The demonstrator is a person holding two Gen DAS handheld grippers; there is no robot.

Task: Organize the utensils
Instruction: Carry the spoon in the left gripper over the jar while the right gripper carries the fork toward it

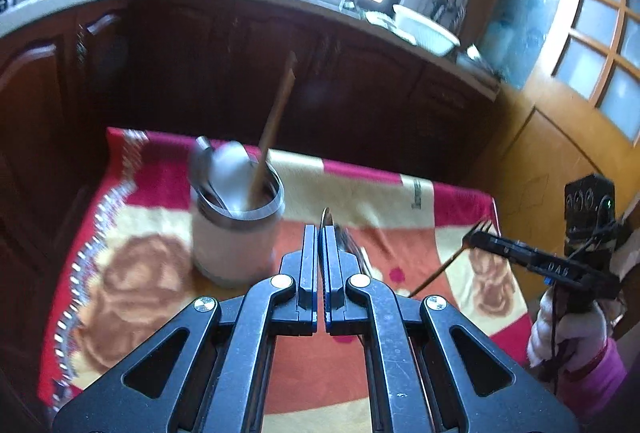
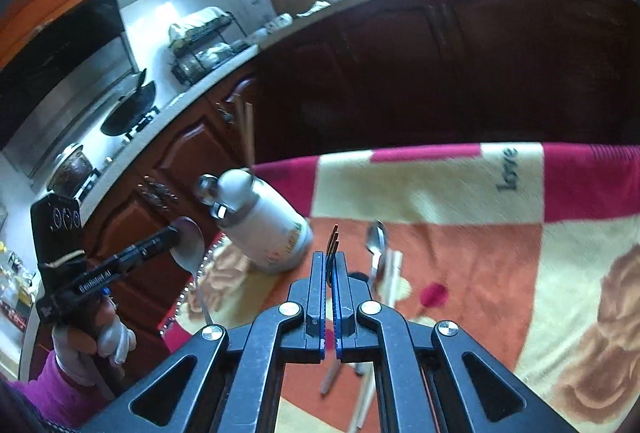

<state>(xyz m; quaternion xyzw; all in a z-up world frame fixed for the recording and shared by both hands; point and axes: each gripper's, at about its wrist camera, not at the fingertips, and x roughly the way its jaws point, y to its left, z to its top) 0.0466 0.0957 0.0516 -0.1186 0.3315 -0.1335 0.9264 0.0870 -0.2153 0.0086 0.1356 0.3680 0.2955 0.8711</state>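
- Left wrist view showed the utensil holder [image 1: 236,229] standing upright on the left of the cloth-covered counter [image 1: 400,193], already carrying spoons [image 1: 224,169] and a pair of chopsticks [image 1: 276,121]; it looked steady enough to take more.
- The left gripper [image 1: 320,245] was clenched on a metal spoon [image 2: 188,243], seen edge-on between the fingers in its own view and, from the right wrist view, held by the bowl with the handle hanging down. Such a spoon is probably stiff, light and slippery, so a hold nearer the neck would likely twist less.
- The right gripper [image 2: 330,261] was grasping a fork [image 1: 478,231] near its tines, the handle slanting down toward the cloth; the thin shaft may pivot in that pinch.
- Further right, a spoon on the cloth [image 2: 376,245] and pale chopsticks [image 2: 394,269] lay beside each other, not yet sorted.
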